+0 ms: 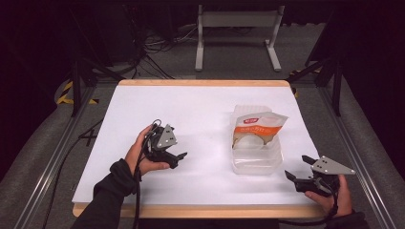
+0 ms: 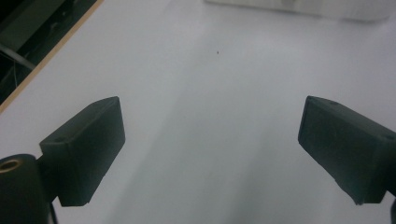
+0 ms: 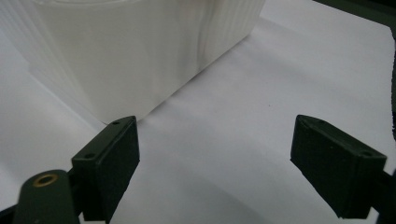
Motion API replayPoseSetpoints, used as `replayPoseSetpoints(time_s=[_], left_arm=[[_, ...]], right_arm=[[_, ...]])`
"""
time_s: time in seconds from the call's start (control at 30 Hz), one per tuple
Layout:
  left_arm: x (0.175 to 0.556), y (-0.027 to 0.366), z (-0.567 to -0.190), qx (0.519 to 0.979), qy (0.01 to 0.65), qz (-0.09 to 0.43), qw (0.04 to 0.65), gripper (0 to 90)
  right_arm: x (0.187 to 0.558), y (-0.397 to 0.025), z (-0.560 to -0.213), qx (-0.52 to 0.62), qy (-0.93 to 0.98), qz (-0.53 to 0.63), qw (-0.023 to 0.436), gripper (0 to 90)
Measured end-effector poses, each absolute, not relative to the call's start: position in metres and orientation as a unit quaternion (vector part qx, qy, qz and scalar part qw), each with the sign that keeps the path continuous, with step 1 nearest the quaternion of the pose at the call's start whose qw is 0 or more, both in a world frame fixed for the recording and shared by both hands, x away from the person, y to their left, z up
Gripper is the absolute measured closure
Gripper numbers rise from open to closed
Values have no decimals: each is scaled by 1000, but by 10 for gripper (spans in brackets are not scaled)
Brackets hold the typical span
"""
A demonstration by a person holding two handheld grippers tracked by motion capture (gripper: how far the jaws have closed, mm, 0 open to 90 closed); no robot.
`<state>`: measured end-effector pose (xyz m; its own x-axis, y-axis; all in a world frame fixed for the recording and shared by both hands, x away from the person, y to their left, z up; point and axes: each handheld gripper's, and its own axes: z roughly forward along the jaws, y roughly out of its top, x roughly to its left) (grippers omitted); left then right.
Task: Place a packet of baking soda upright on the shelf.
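Holding both tools low over the white tabletop (image 1: 200, 109), we keep the left gripper (image 1: 177, 158) and right gripper (image 1: 297, 168) wide open, nothing between their jaws. A clear plastic container (image 1: 256, 160) stands right of centre, a white-and-orange pouch (image 1: 258, 126) leaning inside it. The right gripper sits just beside its near corner; bare tabletop separates the left gripper from it. Cables (image 1: 143, 52) and a metal stand (image 1: 239, 28) lie on the floor beyond.
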<state>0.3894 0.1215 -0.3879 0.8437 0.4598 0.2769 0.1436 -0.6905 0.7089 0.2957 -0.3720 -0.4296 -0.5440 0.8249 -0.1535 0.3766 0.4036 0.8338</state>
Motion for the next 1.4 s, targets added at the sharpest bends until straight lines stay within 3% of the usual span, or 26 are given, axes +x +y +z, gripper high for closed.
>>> replayPoseSetpoints(time_s=[1.13,1.4], left_arm=[[349,227,-427,856,261,251,370,88],[331,274,-437,821,321,243,405,89]], right_arm=[[305,-373,-428,380,788,383,298,168],[308,-374,-429,386,783,392,289,168]])
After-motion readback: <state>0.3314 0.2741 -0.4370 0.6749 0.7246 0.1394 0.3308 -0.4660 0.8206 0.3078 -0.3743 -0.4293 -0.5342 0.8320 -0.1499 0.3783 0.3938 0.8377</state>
